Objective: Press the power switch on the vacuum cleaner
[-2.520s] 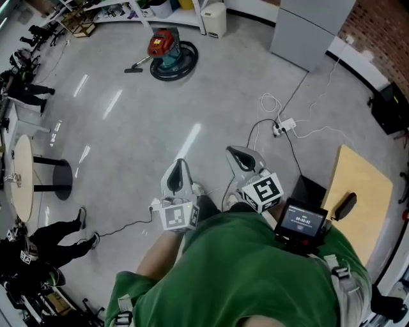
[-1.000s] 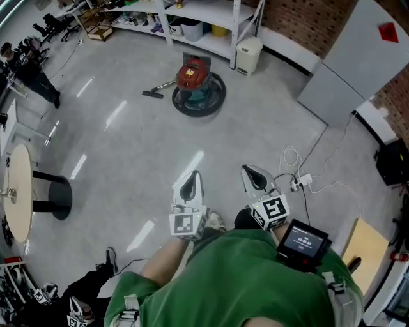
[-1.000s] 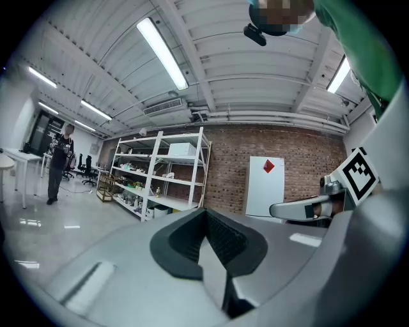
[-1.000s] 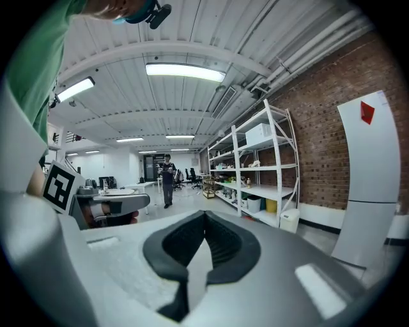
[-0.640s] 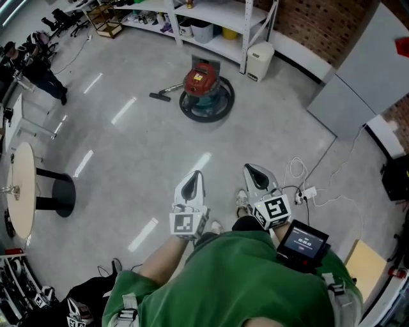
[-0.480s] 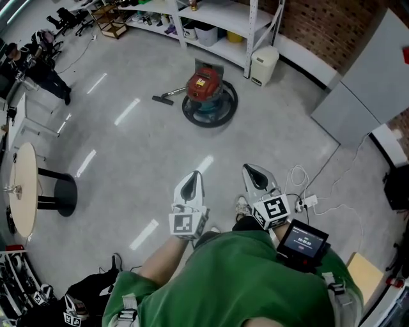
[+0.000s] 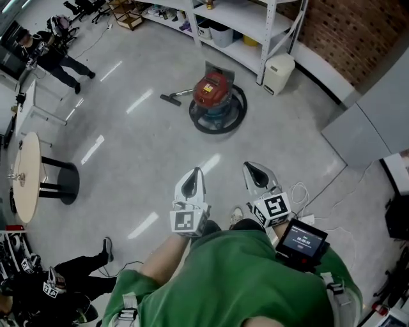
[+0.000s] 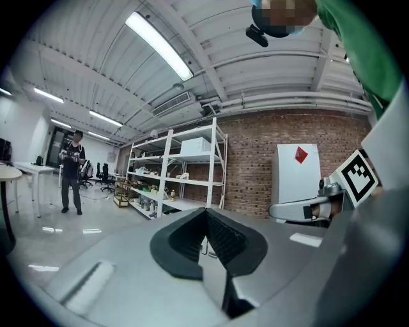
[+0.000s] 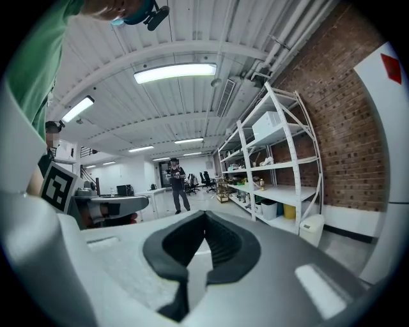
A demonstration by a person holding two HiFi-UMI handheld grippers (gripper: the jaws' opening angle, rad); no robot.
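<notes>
2 grippers are held side by side in front of a person's green shirt (image 7: 243, 281), both pointing toward the vacuum cleaner (image 7: 212, 91) and well apart from it, with bare grey floor (image 7: 128, 153) between. The left gripper (image 7: 192, 174) has its 2 jaws pressed together with nothing between them, and its own view shows the dark pads (image 8: 223, 237) meeting at the tip. The right gripper (image 7: 252, 167) is likewise closed on nothing, its pads (image 9: 220, 246) touching along the middle.

The vacuum cleaner stands upright on the floor, with a red top on a teal body and a black hose (image 7: 239, 115) coiled around its base. Its floor nozzle (image 7: 169, 99) lies just to its left at the end of a pale tube. Behind the vacuum cleaner is a white shelf rack (image 7: 255, 16), and just to its right, against a brick wall (image 7: 345, 25), sits a small white bin (image 7: 279, 73). Far to the left of the vacuum cleaner a person in black (image 7: 54, 54) stands near a round table (image 7: 25, 179). Nearer the grippers than the vacuum cleaner, on the right, a white cable and power strip (image 7: 300, 191) lie on the floor, and a small lit screen (image 7: 301, 239) sits beside the right gripper's marker cube (image 7: 271, 209).
</notes>
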